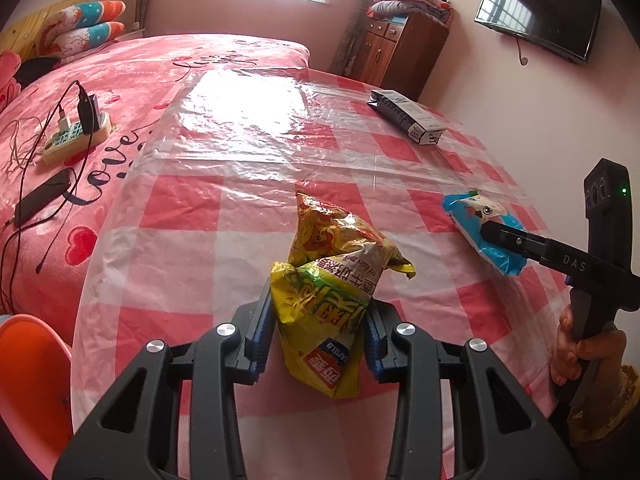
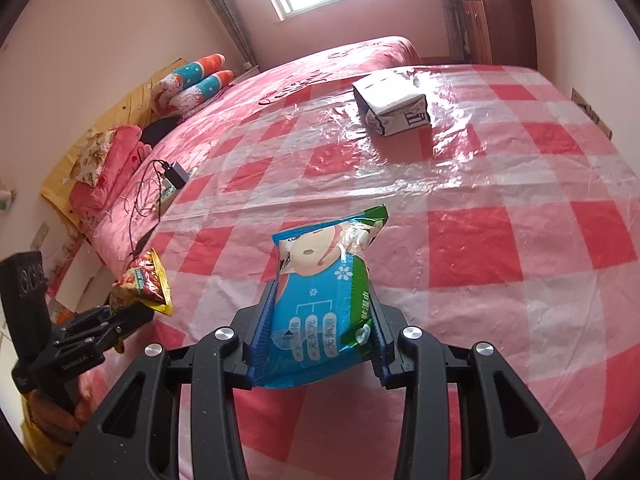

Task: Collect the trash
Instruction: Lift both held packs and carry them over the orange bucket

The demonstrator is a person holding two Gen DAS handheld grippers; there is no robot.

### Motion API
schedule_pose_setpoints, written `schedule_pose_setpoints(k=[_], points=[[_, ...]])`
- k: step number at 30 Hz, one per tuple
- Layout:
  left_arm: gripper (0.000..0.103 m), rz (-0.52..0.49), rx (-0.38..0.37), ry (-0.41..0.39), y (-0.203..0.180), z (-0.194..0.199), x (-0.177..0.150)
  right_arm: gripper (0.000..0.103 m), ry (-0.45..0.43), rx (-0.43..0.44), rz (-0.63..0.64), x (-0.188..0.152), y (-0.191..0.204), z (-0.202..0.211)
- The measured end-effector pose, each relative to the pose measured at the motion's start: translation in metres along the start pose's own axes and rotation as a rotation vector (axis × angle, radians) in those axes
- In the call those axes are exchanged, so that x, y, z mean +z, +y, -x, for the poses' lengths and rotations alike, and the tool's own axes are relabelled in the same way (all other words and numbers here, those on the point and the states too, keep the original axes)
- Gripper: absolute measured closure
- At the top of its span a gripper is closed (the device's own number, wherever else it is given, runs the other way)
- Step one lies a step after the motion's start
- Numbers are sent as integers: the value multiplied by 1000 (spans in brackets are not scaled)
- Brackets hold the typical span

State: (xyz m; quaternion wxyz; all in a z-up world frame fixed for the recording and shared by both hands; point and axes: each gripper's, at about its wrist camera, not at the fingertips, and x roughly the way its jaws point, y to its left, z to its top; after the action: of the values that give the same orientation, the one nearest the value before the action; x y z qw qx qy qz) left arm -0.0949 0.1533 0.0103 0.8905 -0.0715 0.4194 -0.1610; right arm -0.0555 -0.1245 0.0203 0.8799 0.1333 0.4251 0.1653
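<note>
We hold the crumpled yellow snack bag (image 1: 336,284) in our left gripper (image 1: 318,332), jaws clamped on its lower half, its long axis running away from us over the near edge of the pink checked, plastic-covered table (image 1: 224,216). Our right gripper (image 2: 320,336) pinches the blue wet-wipe pack (image 2: 320,300), jaws closing slightly, pack pointing toward the far edge. A dark carton (image 1: 408,116) lies near the far right corner.

"DAS" on right hand-held gripper (image 1: 490,234) arm | "love" script on pink bedspread (image 1: 120,64) | "MILD", inverted, on yellow snack bag (image 1: 332,280) | Chinese print on blue wipes pack (image 2: 320,304), partly legible
</note>
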Motion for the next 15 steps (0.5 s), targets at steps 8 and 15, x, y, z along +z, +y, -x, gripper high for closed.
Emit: schedule_pose_setpoints(k=[8, 15], points=[[64, 15, -7, -10, 8, 14, -9, 61, 4, 41, -23, -3, 13, 6], [64, 33, -7, -23, 18, 26, -14, 61, 10, 71, -2, -4, 34, 10]])
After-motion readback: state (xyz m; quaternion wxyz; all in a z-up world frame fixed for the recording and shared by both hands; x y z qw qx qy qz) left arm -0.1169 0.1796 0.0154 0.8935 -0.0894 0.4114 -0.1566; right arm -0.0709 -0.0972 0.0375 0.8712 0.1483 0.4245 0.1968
